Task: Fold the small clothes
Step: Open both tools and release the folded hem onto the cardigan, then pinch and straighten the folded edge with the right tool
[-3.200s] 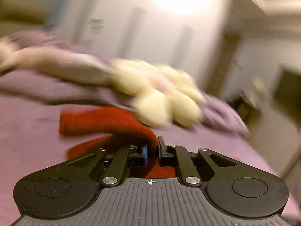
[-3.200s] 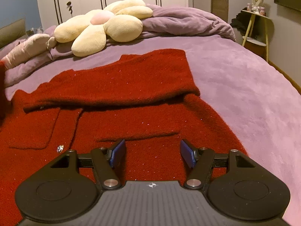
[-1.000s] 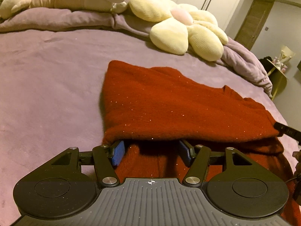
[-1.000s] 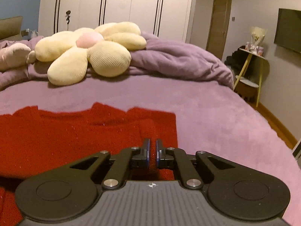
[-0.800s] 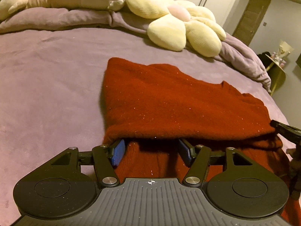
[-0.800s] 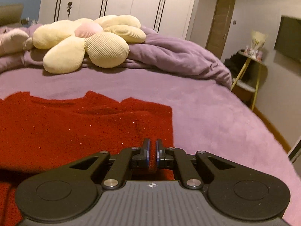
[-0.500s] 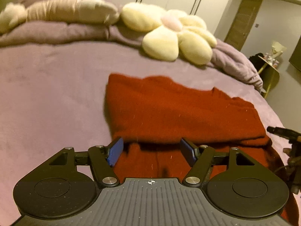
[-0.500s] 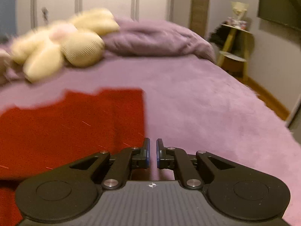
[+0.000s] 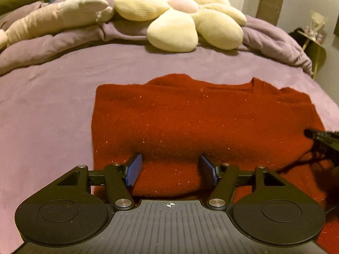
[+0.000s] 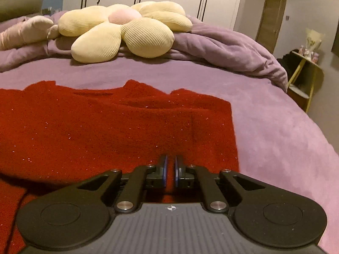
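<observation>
Red fuzzy knitted garment (image 9: pixel 201 122) is lying folded over on the purple plush bed cover (image 9: pixel 46 105), its near edge running out of view beneath both cameras. The left tool (image 9: pixel 170 169) is hovering spread wide over the lower layer. The right tool (image 10: pixel 170 170) is sitting with its blue pads nearly pressed together; whether cloth is pinched between them is hard to make out. A yellow flower-shaped cushion (image 10: pixel 125 29) is resting behind.

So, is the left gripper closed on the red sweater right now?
No, the left gripper is open, its pads spread over the sweater.
</observation>
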The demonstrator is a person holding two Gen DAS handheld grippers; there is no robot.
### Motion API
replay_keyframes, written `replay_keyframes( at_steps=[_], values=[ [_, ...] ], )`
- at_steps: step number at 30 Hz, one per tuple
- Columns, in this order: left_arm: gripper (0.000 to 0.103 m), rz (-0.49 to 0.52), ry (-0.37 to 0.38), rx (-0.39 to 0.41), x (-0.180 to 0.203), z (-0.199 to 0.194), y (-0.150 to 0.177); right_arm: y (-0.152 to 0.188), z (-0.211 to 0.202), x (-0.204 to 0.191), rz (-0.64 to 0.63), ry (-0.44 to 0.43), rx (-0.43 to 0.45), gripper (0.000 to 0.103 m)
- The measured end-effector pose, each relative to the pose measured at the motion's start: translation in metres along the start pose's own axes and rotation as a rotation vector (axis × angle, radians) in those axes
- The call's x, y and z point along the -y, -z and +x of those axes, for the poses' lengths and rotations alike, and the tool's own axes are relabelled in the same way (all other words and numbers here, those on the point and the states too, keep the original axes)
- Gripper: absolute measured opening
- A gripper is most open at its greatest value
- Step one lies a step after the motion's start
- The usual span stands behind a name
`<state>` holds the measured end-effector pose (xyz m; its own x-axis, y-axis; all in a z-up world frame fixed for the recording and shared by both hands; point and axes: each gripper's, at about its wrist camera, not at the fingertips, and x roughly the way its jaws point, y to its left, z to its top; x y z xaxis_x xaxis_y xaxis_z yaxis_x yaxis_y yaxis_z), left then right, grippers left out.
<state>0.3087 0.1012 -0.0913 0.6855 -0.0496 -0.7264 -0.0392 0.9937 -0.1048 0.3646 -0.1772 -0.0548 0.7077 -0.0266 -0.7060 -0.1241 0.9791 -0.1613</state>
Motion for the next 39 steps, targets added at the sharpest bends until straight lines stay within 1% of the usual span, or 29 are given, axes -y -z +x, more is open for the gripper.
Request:
replay_keyframes(
  at_steps=[3,7,8,10,12,13,14,15,16,17,18,21,22,24,27,29,31,32,33,34,35,36,37,39],
  values=[
    [0.073,0.006,-0.003,-0.001,0.0,0.01,-0.005,-0.009,0.014,0.001,-0.001,0.019,-0.009,0.003],
    [0.075,0.003,-0.004,0.001,-0.001,0.016,-0.008,-0.016,0.024,0.0,-0.004,0.024,-0.019,0.003],
    [0.075,0.009,-0.002,0.002,-0.001,0.014,-0.007,-0.016,0.023,0.001,-0.001,0.014,-0.016,0.004],
    [0.075,0.026,0.001,0.014,0.0,0.003,-0.001,-0.014,0.014,0.011,0.032,-0.038,-0.008,0.006],
    [0.076,0.031,0.02,0.026,-0.001,-0.01,0.005,-0.01,-0.006,0.027,0.116,-0.111,-0.021,0.01],
    [0.076,0.025,0.035,0.032,-0.002,-0.017,0.009,-0.007,-0.016,0.037,0.178,-0.149,-0.016,0.018],
    [0.076,0.022,0.046,0.036,-0.002,-0.022,0.011,-0.004,-0.025,0.045,0.23,-0.185,-0.004,0.028],
    [0.076,0.023,0.052,0.04,-0.002,-0.027,0.012,0.002,-0.037,0.056,0.288,-0.232,0.015,0.035],
    [0.076,0.022,0.055,0.049,-0.002,-0.032,0.014,0.005,-0.044,0.062,0.321,-0.245,0.025,0.054],
    [0.076,0.017,0.055,0.054,-0.001,-0.036,0.014,0.007,-0.048,0.065,0.337,-0.232,0.026,0.065],
    [0.077,0.007,0.058,0.058,-0.001,-0.039,0.012,0.007,-0.052,0.068,0.343,-0.215,0.029,0.065],
    [0.079,-0.031,0.069,0.065,-0.001,-0.043,0.006,0.0,-0.049,0.073,0.343,-0.208,0.033,0.063],
    [0.079,-0.044,0.07,0.066,-0.002,-0.043,0.002,-0.004,-0.044,0.072,0.333,-0.205,0.022,0.062],
    [0.081,-0.068,0.071,0.068,-0.003,-0.04,-0.003,-0.011,-0.032,0.069,0.297,-0.193,0.009,0.056],
    [0.081,-0.077,0.054,0.055,-0.005,-0.031,-0.008,-0.019,-0.008,0.066,0.271,-0.142,-0.028,0.052],
    [0.08,-0.069,0.032,0.044,-0.006,-0.026,-0.009,-0.024,0.005,0.069,0.296,-0.117,-0.048,0.046],
    [0.08,-0.06,0.022,0.047,-0.007,-0.022,-0.011,-0.029,0.012,0.072,0.328,-0.107,-0.039,0.041],
    [0.08,-0.063,0.019,0.047,-0.007,-0.02,-0.012,-0.03,0.016,0.07,0.323,-0.116,-0.046,0.032],
    [0.08,-0.069,0.017,0.049,-0.007,-0.018,-0.013,-0.031,0.019,0.067,0.304,-0.128,-0.052,0.027],
    [0.079,-0.077,0.021,0.051,-0.007,-0.016,-0.016,-0.031,0.02,0.062,0.272,-0.129,-0.053,0.024],
    [0.079,-0.081,0.023,0.054,-0.007,-0.015,-0.017,-0.031,0.019,0.057,0.225,-0.123,-0.039,0.016],
    [0.079,-0.083,0.025,0.059,-0.006,-0.014,-0.019,-0.032,0.016,0.052,0.174,-0.125,-0.018,0.016],
    [0.079,-0.081,0.022,0.067,-0.005,-0.013,-0.021,-0.033,0.011,0.049,0.141,-0.101,0.012,0.016],
    [0.079,-0.074,0.007,0.078,-0.003,-0.01,-0.024,-0.035,0.002,0.048,0.109,-0.024,0.085,0.014]
  ],
)
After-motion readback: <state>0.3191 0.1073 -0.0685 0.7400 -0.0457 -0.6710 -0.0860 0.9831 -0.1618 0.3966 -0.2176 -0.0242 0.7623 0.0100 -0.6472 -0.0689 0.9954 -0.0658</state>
